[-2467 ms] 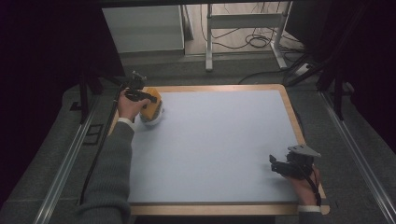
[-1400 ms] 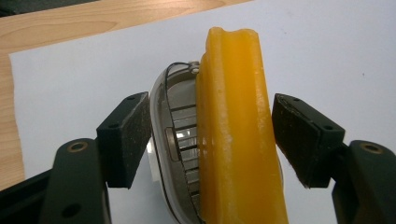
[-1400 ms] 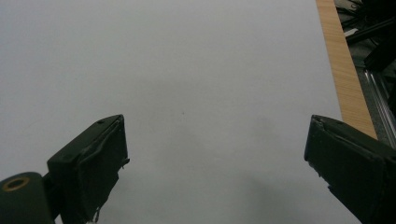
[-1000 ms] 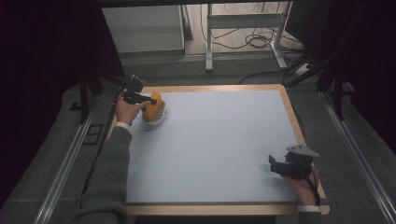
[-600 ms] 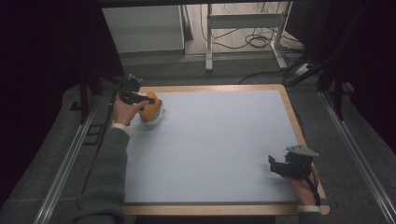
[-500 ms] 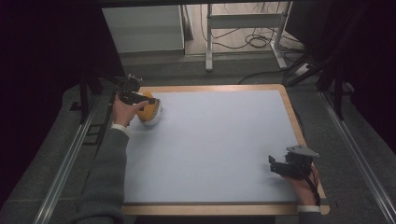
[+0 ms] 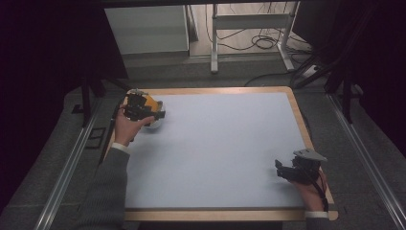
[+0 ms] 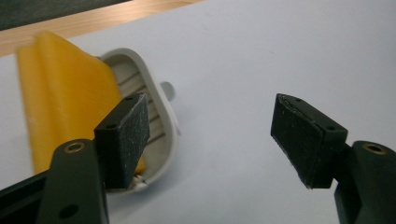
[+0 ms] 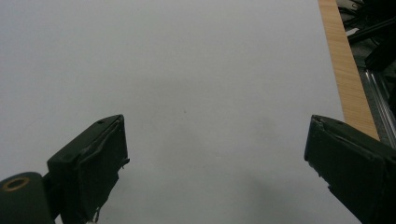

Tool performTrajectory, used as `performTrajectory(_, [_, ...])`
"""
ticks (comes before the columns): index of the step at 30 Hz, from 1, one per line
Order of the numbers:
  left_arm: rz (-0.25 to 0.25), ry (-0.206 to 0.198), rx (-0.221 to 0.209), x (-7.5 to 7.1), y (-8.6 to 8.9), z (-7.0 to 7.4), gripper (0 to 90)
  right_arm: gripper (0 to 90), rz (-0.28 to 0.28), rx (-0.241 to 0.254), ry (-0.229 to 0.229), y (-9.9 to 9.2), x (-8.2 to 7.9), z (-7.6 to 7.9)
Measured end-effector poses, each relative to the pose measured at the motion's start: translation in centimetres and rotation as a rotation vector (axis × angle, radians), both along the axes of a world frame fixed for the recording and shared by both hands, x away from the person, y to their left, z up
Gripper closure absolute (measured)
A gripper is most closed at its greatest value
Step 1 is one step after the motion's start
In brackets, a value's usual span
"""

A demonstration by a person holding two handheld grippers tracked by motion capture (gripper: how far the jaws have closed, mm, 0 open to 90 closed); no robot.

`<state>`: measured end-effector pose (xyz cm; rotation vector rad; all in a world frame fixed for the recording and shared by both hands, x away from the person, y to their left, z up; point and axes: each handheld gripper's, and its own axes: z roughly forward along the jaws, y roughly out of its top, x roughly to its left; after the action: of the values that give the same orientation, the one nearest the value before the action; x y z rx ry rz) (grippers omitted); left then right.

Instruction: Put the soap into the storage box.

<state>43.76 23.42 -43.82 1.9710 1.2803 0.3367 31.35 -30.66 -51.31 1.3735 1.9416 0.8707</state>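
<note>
A yellow folded thing (image 8: pixel 60 98) lies in a white ribbed plastic holder (image 8: pixel 161 126) at the far left corner of the pale mat (image 7: pixel 220 143). In the high view the yellow thing (image 7: pixel 151 101) and its white holder (image 7: pixel 154 124) sit partly under my left gripper (image 7: pixel 157 116). In the left gripper view my left gripper (image 8: pixel 212 135) is open, with bare mat between its pads. Its left pad (image 8: pixel 123 135) stands just in front of the holder's rim. My right gripper (image 7: pixel 283 171) rests near the mat's front right, and in its own view my right gripper (image 9: pixel 215 172) is open with nothing in it.
The mat lies on a wooden board (image 7: pixel 299 115) whose edge shows on the right (image 9: pixel 343 60). Metal rails (image 7: pixel 364 158) run along both sides of the table. A white cabinet (image 7: pixel 148 28) and a frame with cables (image 7: pixel 253 28) stand beyond the far edge.
My left hand and gripper have shifted left toward the mat's far left corner, over the yellow thing. The right gripper has stayed put.
</note>
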Motion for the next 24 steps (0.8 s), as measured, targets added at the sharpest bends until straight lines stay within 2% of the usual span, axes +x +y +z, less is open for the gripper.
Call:
performTrajectory(2, [-0.007,-0.027,-0.010,-0.8,-0.3,-0.1,29.3,6.1,0.000,0.002,0.000,0.0,0.0,0.0])
performTrajectory(4, [-0.032,-0.033,-0.020,-1.5,-0.5,-0.3,30.2,6.1,-0.003,0.000,-0.001,0.0,0.0,0.0])
performTrajectory(7, [-0.070,-0.026,-0.009,-2.4,-1.1,-0.7,29.9,6.1,-0.004,0.001,-0.003,-0.1,0.0,0.1])
performTrajectory(10, [-0.100,-0.027,-0.019,-3.5,-1.6,-1.2,29.4,6.1,-0.002,0.002,-0.003,-0.1,-0.1,0.2])
performTrajectory(17, [-0.139,-0.012,-0.033,-5.3,-2.5,-3.0,28.1,6.1,-0.001,0.002,-0.003,0.0,-0.1,0.2])
performTrajectory(24, [-0.152,0.007,-0.061,-7.8,-2.5,-5.3,25.4,6.1,-0.001,0.002,-0.003,0.0,-0.2,0.2])
